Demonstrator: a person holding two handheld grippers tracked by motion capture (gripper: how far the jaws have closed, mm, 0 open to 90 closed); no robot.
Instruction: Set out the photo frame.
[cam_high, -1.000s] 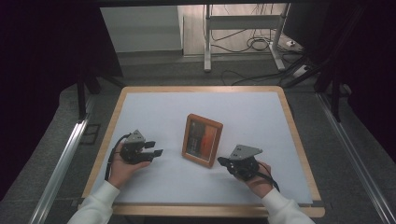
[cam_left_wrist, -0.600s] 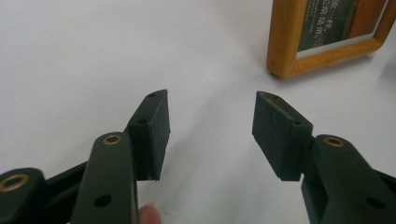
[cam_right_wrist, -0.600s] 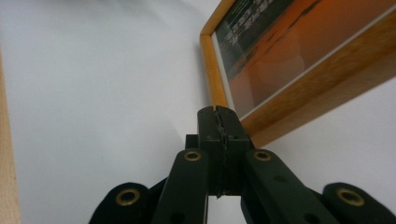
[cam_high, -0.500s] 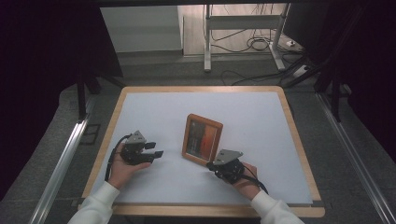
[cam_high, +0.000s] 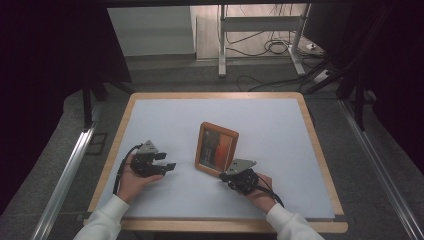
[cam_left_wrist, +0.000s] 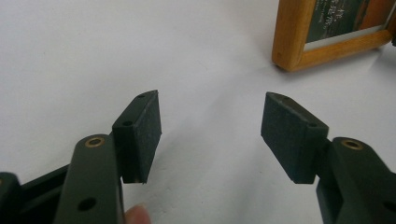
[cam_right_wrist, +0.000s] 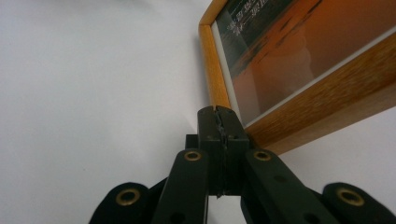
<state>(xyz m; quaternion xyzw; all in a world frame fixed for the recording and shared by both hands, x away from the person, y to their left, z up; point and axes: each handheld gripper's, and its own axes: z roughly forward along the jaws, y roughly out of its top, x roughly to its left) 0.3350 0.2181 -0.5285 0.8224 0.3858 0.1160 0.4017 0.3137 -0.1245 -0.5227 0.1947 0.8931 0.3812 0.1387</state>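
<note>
Wooden picture frame (cam_high: 216, 149) — right gripper (cam_high: 231, 175) at its near corner.

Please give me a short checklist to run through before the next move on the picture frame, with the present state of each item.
1. Picture frame lies flat on the white table: ok.
2. Right gripper shut, nothing between its pads: ok.
3. Right gripper tip at the frame's near corner: ok; whether it touches the wood: cannot tell.
4. Left gripper open, its jaws having just been opening, nothing between them: ok.
5. Left gripper apart from the frame: ok.
</note>
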